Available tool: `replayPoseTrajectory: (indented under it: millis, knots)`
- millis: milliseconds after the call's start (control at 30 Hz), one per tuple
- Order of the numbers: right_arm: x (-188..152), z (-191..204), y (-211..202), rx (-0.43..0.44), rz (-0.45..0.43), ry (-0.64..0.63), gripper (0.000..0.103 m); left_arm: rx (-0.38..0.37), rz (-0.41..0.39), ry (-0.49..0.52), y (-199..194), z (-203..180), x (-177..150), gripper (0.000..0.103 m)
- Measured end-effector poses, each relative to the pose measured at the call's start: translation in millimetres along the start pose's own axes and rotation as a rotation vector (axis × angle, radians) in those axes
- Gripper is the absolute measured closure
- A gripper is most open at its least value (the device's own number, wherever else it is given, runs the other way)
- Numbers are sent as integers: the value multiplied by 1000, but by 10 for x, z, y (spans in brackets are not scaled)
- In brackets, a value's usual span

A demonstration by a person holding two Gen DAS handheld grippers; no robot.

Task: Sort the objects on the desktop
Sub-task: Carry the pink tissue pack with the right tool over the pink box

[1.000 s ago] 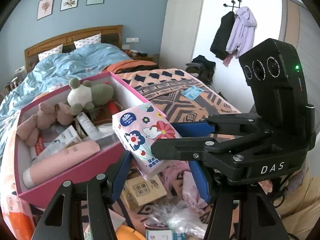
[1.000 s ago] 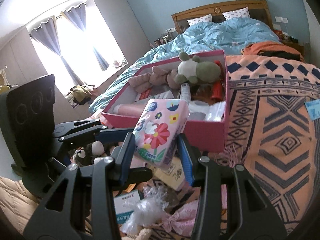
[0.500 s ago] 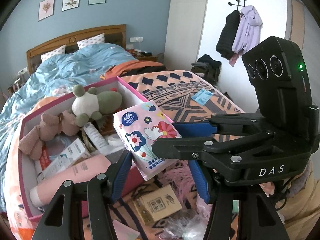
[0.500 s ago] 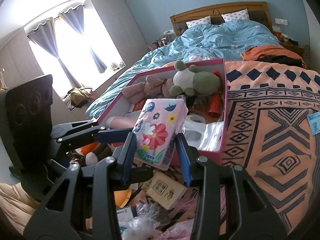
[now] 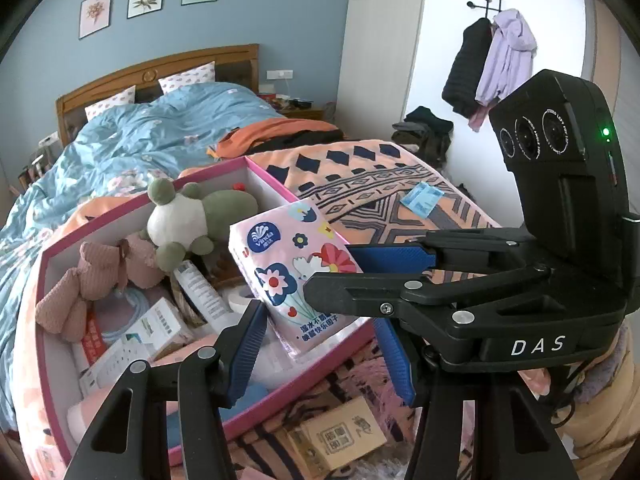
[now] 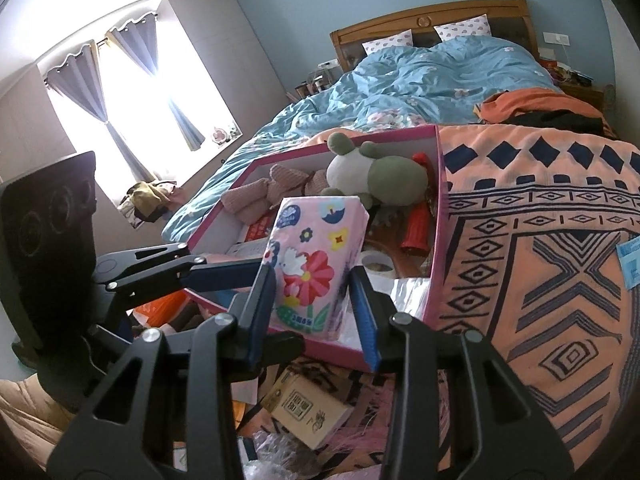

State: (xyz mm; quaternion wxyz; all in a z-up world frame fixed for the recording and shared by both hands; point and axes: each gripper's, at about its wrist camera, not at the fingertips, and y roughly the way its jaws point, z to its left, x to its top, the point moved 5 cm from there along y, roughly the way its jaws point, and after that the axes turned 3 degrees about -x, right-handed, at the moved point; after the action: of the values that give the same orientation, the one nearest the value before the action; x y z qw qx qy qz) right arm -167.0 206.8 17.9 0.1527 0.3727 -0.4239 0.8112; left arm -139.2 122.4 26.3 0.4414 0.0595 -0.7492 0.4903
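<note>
A pink flowered tissue pack (image 5: 288,276) (image 6: 312,264) hangs tilted above the near right corner of the pink box (image 5: 280,396) (image 6: 437,240). My left gripper (image 5: 318,320) has its blue pads on the pack's lower sides. Crossing in from the right, my right gripper (image 5: 360,268) clamps the same pack, one finger in front and one behind. In the right wrist view the right gripper (image 6: 312,280) presses both side faces, and the left gripper (image 6: 240,272) meets the pack from the left. The box holds a green frog plush (image 5: 208,216) (image 6: 384,184), a pink plush (image 5: 100,280), tubes and cartons.
The box sits on an orange patterned blanket (image 5: 380,184) (image 6: 540,280) on a bed with a blue duvet. A tan carton (image 5: 344,436) (image 6: 308,408) and plastic wrap lie in front of the box. A small blue packet (image 5: 422,198) rests on the blanket at the right.
Both grippers have carried the pack together toward the box. The pack now overlaps the box's inside instead of hanging in front of its near wall.
</note>
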Motion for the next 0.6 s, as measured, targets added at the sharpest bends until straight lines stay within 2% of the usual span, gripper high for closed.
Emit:
replayPoseTrajectory:
  millis: [533,600]
  knots:
    - [98,-209,209,-56,30,7,64,16,33,-1,225,110,72,50]
    - [117,-222,236,-66,32,0,65,10,37,-7,266,143,77,54]
